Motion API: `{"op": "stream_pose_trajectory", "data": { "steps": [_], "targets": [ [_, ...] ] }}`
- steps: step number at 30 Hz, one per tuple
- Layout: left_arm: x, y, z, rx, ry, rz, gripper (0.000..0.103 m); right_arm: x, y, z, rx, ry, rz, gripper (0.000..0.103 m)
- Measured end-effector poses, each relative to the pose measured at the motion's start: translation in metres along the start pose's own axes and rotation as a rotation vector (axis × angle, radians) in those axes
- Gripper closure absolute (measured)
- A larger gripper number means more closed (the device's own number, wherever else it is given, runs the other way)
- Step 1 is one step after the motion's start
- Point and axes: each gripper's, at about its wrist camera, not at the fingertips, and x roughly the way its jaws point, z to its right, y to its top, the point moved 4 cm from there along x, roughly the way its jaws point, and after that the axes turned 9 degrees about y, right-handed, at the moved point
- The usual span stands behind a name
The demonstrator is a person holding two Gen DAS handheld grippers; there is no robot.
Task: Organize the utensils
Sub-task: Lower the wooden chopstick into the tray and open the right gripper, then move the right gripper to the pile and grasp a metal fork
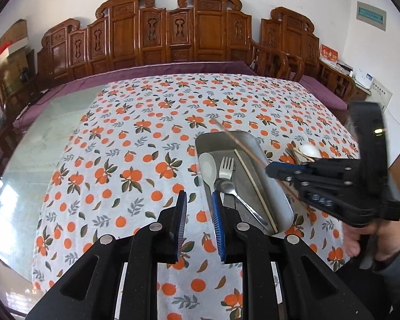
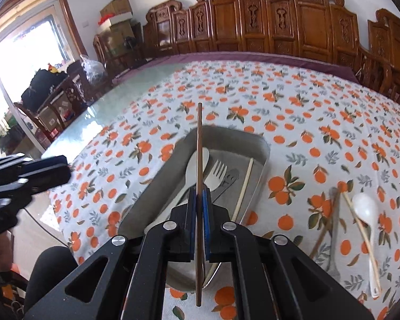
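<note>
A metal tray [image 1: 277,186] [image 2: 152,186] lies on the orange-print tablecloth and holds a pale spoon [image 1: 208,168], a pale fork [image 1: 225,166], a metal spoon [image 1: 226,186] and a light chopstick [image 1: 253,186]. My right gripper [image 2: 199,194] [image 1: 273,169] is shut on a brown chopstick [image 2: 199,144] and holds it above the tray. My left gripper [image 1: 198,202] is open and empty just left of the tray's near end. On the cloth right of the tray lie a white spoon [image 2: 365,208], a light chopstick [image 2: 360,221], a brown chopstick [image 2: 326,226] and a metal utensil [image 2: 333,240].
The tablecloth [image 1: 146,160] covers most of a glass table [image 1: 40,138]. A carved wooden bench with a purple cushion [image 1: 160,66] runs along the far side. Chairs and clutter [image 2: 53,98] stand by the window at the left.
</note>
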Motion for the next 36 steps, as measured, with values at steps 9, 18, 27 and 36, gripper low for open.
{"op": "stream_pose_trajectory", "data": {
  "steps": [9, 18, 27, 36],
  "targets": [
    [-0.001, -0.005, -0.009, -0.011, 0.007, -0.008, 0.085, 0.035, -0.010, 0.006, 0.044, 0.017, -0.073, 0.097],
    [0.001, -0.007, -0.009, -0.011, 0.009, -0.014, 0.085, 0.049, -0.013, 0.007, 0.059, 0.014, -0.100, 0.097],
    [-0.003, -0.006, 0.001, -0.002, -0.002, -0.007, 0.085, 0.016, -0.006, 0.008, 0.031, 0.040, -0.025, 0.094],
    [-0.006, 0.001, 0.036, 0.031, -0.039, 0.009, 0.080, -0.066, -0.015, 0.050, -0.009, -0.037, 0.046, 0.094]
  ]
}}
